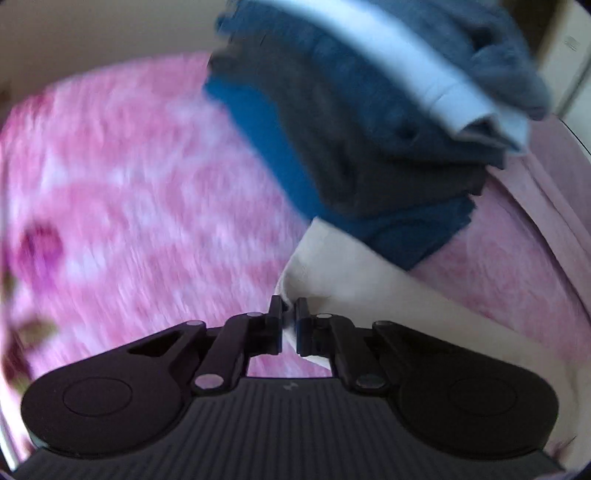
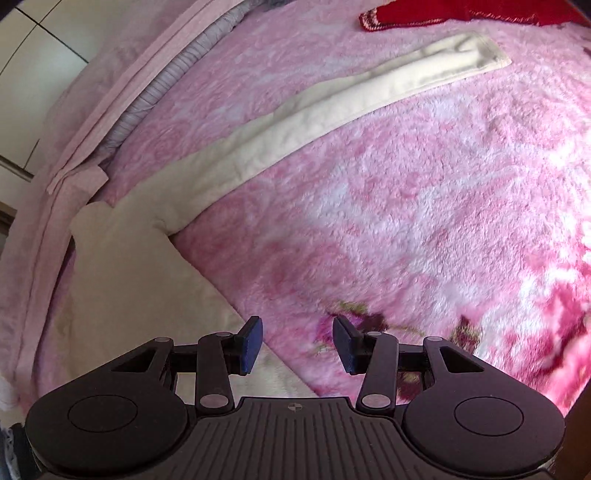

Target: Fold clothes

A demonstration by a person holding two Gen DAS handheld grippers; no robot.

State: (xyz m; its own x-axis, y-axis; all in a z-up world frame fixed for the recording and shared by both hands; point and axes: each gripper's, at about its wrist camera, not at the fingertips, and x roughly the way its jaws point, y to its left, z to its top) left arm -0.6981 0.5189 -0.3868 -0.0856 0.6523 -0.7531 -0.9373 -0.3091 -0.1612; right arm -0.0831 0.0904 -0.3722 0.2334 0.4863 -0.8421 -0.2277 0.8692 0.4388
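- A fluffy pink blanket (image 2: 406,184) with flowers covers the bed.
- The left gripper (image 1: 290,314) pinches a corner of the cream cloth (image 1: 351,273), near a pile of blue clothes (image 1: 351,129).
- The right gripper (image 2: 297,341) hangs wide and empty over the blanket, beside the cloth.
- A red knit (image 2: 461,14) lies far off.

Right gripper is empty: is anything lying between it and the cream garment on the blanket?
Nothing visible. The right gripper is open over the pink blanket, with the cream garment just to its left and bare blanket between. The red garment lies far off. The left gripper already pinches a cream edge.
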